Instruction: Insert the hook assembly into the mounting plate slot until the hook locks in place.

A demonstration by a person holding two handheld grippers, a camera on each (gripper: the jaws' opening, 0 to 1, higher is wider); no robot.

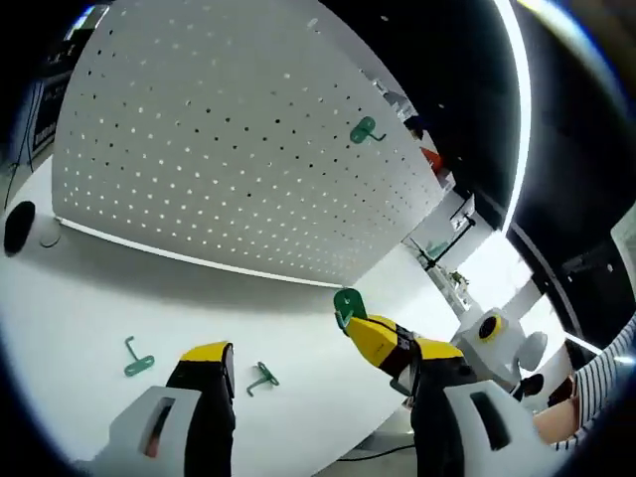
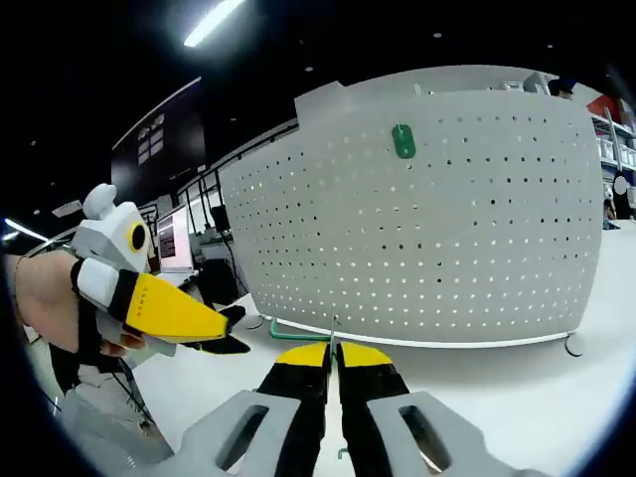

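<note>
Right gripper point(image 2: 333, 370) clamped on green hook point(image 2: 298, 335) before pegboard point(image 2: 427, 219). Left gripper point(image 1: 308, 363) open above tabletop point(image 1: 89, 308), two hooks point(image 1: 137, 358) loose near front edge. One hook point(image 2: 402, 141) already mounted on pegboard.

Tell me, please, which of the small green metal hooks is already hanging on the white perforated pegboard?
The green hook high on the white pegboard; the two others lie flat on the white table.

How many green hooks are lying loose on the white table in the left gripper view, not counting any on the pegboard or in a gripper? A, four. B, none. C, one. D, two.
D: two green hooks lie flat on the table, one hook to the left of the left gripper's fingers and a second hook between them.
</note>
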